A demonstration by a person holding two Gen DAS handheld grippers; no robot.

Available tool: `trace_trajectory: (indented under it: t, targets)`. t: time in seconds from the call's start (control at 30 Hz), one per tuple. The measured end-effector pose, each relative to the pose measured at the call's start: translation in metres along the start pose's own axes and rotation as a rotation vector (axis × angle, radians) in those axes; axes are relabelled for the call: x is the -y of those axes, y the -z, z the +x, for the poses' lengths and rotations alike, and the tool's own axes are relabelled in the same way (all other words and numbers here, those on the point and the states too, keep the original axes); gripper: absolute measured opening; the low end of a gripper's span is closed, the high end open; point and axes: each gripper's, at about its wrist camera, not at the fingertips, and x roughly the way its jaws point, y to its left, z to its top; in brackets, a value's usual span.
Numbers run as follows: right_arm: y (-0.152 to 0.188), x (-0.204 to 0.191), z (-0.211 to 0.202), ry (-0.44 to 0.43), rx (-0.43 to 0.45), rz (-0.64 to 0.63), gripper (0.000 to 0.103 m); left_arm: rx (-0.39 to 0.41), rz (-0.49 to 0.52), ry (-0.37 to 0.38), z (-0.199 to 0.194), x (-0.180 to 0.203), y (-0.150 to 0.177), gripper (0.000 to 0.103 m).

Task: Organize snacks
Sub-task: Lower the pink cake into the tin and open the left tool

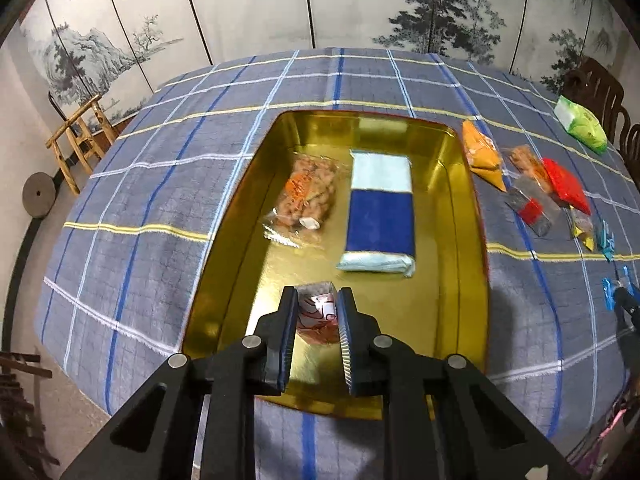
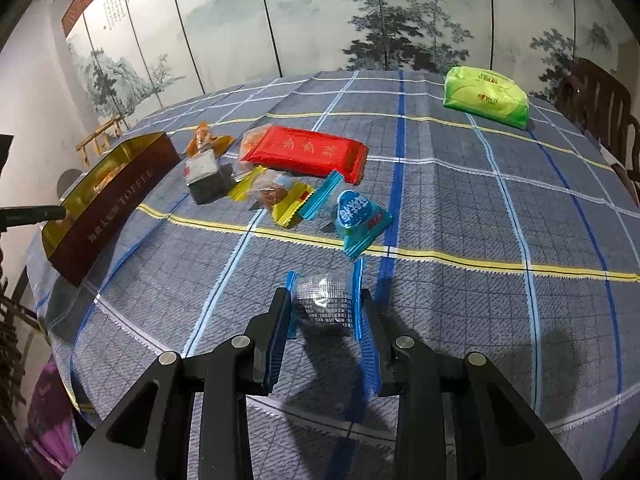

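Tin point(image 1: 256, 184) interior shows only from the left tongs point(image 1: 317, 300) clenching a red-printed snack point(image 1: 316, 312); right tongs point(image 2: 324, 300) grasp a blue-edged candy point(image 2: 322, 300).

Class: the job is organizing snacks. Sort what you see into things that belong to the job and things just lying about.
Job: gold tin, red-and-white snack in left gripper, blue-edged candy in right gripper, red packet.

Lying about: wooden chair, painted screen.

plaid blue tablecloth point(image 1: 160, 184), painted landscape folding screen point(image 1: 256, 4) behind it, dark wooden chair point(image 2: 596, 100), little wooden stand point(image 1: 80, 136), round stone disc point(image 1: 38, 194)
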Motion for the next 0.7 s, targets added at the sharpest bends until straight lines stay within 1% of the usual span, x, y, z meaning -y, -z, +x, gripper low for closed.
trace_trajectory:
  t: [0.1,0.23,0.3,0.37,0.43,0.57,0.63,0.7]
  targets:
    - [0.000,-0.001,0.000,0.005,-0.002,0.002,0.034,0.008,0.008,-0.011,0.003,-0.002,-0.002,0.017]
    - [-0.002,-0.005,-0.005,0.011,0.001,-0.001,0.034,0.015,-0.003,-0.005,0.001,-0.007,-0.002,0.017]
    - [-0.003,-0.008,-0.008,0.014,0.005,-0.005,0.034,0.031,-0.001,-0.026,-0.004,-0.008,-0.002,0.020]
    - [-0.004,-0.009,-0.010,0.017,0.008,-0.008,0.034,0.058,0.016,-0.049,-0.008,-0.007,-0.004,0.020]
    - [-0.006,-0.010,-0.010,0.021,0.008,-0.009,0.034,0.068,0.030,-0.069,-0.009,-0.007,-0.006,0.020]
    - [-0.006,-0.013,-0.011,0.022,0.008,-0.013,0.034,0.076,0.027,-0.070,-0.010,-0.008,-0.015,0.020]
    - [-0.007,-0.015,-0.013,0.024,0.009,-0.017,0.034,0.092,0.023,-0.068,-0.015,-0.009,-0.020,0.026]
    - [-0.007,-0.017,-0.014,0.026,0.010,-0.018,0.034,0.114,0.021,-0.073,-0.021,-0.009,-0.022,0.047]
